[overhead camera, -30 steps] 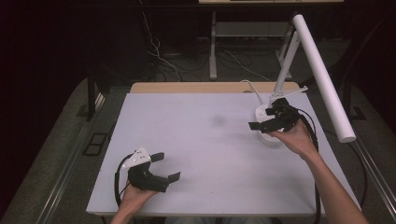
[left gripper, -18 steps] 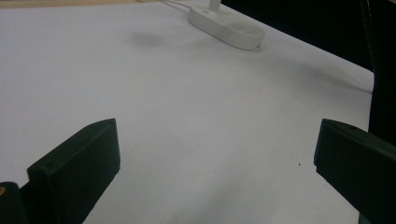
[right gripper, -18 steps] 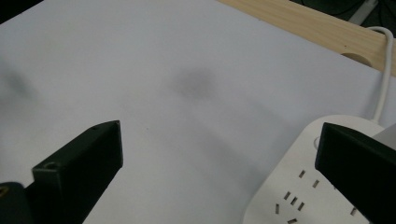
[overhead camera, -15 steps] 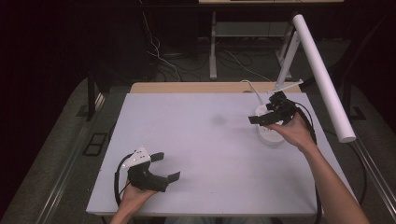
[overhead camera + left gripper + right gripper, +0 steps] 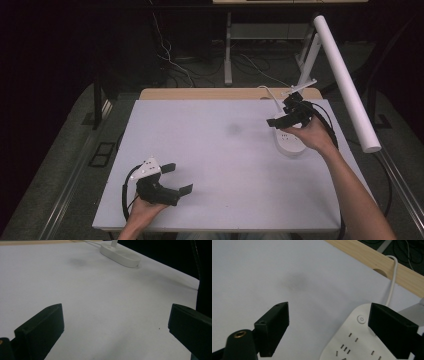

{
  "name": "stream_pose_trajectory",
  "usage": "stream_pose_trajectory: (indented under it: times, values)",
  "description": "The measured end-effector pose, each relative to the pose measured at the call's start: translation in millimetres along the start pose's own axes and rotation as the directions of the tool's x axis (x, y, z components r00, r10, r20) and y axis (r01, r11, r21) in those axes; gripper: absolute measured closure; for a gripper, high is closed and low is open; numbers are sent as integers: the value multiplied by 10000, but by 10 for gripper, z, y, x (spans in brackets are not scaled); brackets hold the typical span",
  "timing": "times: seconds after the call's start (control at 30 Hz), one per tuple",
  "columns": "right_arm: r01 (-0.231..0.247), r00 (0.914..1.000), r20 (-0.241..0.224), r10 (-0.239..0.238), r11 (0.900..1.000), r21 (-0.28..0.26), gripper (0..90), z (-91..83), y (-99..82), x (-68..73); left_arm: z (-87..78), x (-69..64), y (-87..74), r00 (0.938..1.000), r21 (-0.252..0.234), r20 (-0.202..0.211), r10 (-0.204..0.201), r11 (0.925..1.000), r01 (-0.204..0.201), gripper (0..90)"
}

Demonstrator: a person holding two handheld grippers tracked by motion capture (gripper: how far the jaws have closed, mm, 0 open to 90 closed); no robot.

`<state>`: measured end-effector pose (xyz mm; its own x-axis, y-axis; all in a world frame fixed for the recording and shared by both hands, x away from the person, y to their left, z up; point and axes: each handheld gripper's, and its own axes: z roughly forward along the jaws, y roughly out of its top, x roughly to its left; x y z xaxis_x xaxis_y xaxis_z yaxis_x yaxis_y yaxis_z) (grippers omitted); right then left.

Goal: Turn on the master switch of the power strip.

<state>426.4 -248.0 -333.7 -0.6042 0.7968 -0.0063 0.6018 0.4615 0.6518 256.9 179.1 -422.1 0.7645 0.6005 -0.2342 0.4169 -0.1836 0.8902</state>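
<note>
Wide bare table (image 5: 220, 165) lies open across the middle and left; at the far right a white power strip (image 5: 289, 142), its cord (image 5: 391, 282), and seemingly a lamp arm (image 5: 345, 82) overhead crowd passage

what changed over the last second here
The right gripper drifted a little toward the far edge of the table, above the white power strip, and its jaws have just been closing slightly, with nothing between them. It took hold of nothing. The left gripper stayed put near the front edge, open and empty, and the power strip did not move.
</note>
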Motion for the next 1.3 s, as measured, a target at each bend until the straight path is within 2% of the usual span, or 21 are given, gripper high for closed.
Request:
stream_pose_trajectory:
  times: [0.03, 0.13, 0.3, 0.4, 0.63, 0.83, 1.1, 1.3]
  values:
    - [62, 9999, 93, -63, 10000, 17, 216, 8, 14, 1, 0, 0, 0, 10000, 0, 0, 0, 10000, 0, 0]
    - [216, 9991, 359, -218, 9998, 53, 252, 9, 47, 4, 1, -4, 3, 10000, -12, 3, 22, 10000, -22, 0]
    - [546, 9946, 880, -558, 9984, 157, 439, 15, 145, 17, 0, -2, 2, 10000, -16, -20, 20, 10000, -20, 0]
    - [688, 9914, 1104, -709, 9974, 228, 513, 42, 184, 17, -11, -2, 6, 10000, -21, -39, 66, 10000, -66, 0]
    - [895, 9816, 1643, -972, 9945, 537, 622, 107, 226, 1, -11, -6, 7, 10000, -46, 20, 94, 9999, -93, 0]
    - [966, 9740, 1972, -1116, 9918, 838, 766, 185, 244, -52, -16, -5, 9, 9999, -66, 2, 118, 9999, -118, 0]
    - [983, 9676, 2215, -1212, 9888, 1119, 891, 305, 234, -119, -21, -1, 9, 10000, -93, -12, 96, 9999, -96, 0]
    - [1034, 9670, 2199, -1288, 9869, 1236, 892, 395, 214, -155, -25, -1, 21, 9998, -158, -50, 208, 9997, -209, 0]
